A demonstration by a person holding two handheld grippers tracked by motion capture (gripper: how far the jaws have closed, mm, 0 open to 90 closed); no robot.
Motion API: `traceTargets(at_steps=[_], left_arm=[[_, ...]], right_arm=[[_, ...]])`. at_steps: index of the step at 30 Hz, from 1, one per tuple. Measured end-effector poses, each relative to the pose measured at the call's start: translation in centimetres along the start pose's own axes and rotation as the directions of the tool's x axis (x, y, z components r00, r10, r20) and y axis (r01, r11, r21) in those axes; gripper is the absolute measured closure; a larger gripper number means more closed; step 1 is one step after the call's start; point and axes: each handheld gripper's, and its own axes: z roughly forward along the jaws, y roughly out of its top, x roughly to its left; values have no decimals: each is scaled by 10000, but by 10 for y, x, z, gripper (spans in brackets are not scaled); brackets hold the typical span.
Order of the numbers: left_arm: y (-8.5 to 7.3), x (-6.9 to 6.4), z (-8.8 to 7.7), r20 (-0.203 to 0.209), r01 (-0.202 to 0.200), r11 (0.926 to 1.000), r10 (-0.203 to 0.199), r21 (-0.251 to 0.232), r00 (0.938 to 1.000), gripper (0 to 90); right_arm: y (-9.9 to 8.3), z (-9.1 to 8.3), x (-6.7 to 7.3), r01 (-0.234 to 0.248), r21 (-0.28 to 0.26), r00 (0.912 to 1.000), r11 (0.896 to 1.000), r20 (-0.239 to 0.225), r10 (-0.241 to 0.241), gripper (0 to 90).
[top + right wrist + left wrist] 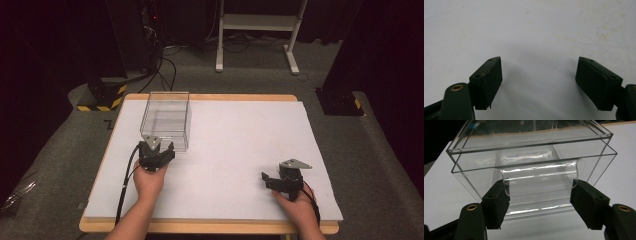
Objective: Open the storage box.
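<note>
The clear box (166,120) stood at twelve o'clock from the left gripper (159,149), whose jaws straddled its front handle unclenched; the right gripper (272,180) gaped empty.

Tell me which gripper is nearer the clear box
Left. The left gripper is right at the clear box, jaws either side of its front cutout; the right gripper rests far off across the table.

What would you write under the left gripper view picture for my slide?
The left tool faces a clear plastic box, its open jaws either side of the curved front tab.
</note>
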Motion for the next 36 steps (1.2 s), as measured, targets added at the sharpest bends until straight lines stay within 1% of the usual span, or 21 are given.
traceTargets(at_steps=[13,17,21,29,32,36], left_arm=[[-11,-1,-15,137,-16,9999,18,-114,9999,329],[-15,0,-22,166,-89,9998,91,-149,9998,329],[-20,-1,-29,163,-154,9997,157,-201,9997,329],[-33,-4,-47,241,-117,9994,125,-334,9996,329],[-35,-4,-51,248,-198,9993,206,-328,9995,329],[-40,-2,-59,343,-187,9992,198,-342,9992,329]], right_arm=[[0,0,0,0,0,10000,10000,1,0,215],[0,0,0,1,0,10000,10000,-2,-1,215],[0,0,0,-13,9,10000,10000,-3,13,215],[0,0,0,-20,7,10000,10000,-5,20,215],[0,0,0,-14,7,10000,10000,-4,14,215],[0,0,0,-16,6,10000,10000,-5,16,215]])
